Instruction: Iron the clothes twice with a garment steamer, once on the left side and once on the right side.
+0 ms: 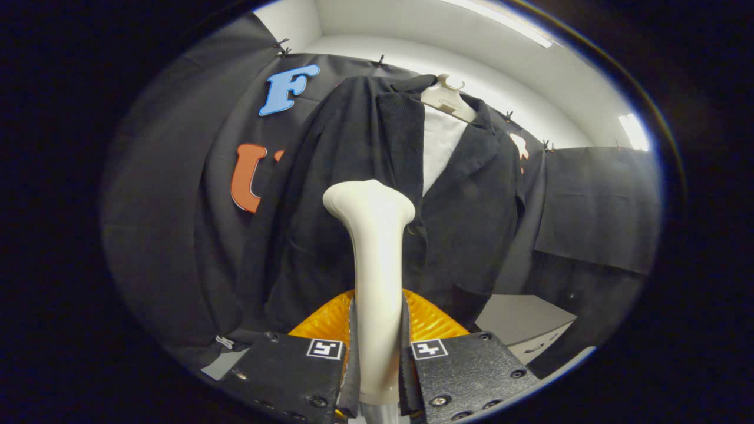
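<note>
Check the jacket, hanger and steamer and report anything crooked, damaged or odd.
Nothing stands out. The dark jacket hangs open on its white hanger over a white shirt. The gripper is shut on the garment steamer, whose head stands upright just ahead of the fingers, in front of the jacket.

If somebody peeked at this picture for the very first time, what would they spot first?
Probably the pale garment steamer standing straight up, its handle squeezed between the two fingers of the tongs, with its flared head right in front of the clothes. Just beyond it hangs a dark jacket on a white hanger, open at the collar over a white shirt.
</note>
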The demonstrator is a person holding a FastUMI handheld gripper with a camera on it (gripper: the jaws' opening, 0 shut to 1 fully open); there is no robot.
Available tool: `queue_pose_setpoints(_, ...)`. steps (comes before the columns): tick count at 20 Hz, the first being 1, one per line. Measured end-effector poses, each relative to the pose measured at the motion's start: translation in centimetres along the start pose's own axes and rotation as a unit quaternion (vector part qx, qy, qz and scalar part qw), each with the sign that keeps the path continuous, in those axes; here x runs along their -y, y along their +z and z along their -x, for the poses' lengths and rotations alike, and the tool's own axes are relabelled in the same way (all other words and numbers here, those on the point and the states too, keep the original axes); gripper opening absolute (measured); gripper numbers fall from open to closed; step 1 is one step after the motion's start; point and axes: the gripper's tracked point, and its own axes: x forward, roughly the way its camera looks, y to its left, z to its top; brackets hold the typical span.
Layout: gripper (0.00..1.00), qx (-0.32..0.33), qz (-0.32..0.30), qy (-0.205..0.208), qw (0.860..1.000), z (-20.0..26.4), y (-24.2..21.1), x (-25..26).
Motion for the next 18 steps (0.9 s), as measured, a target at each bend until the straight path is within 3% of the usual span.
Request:
queue_pose_setpoints(10, 0.29, -0.078, -0.016, 0.031, 0.996, 1.5, -9.7, -2.1)
queue_pose_setpoints(18, 0.29, -0.113, -0.008, 0.047, 0.992, 2.2, -14.5, -2.9)
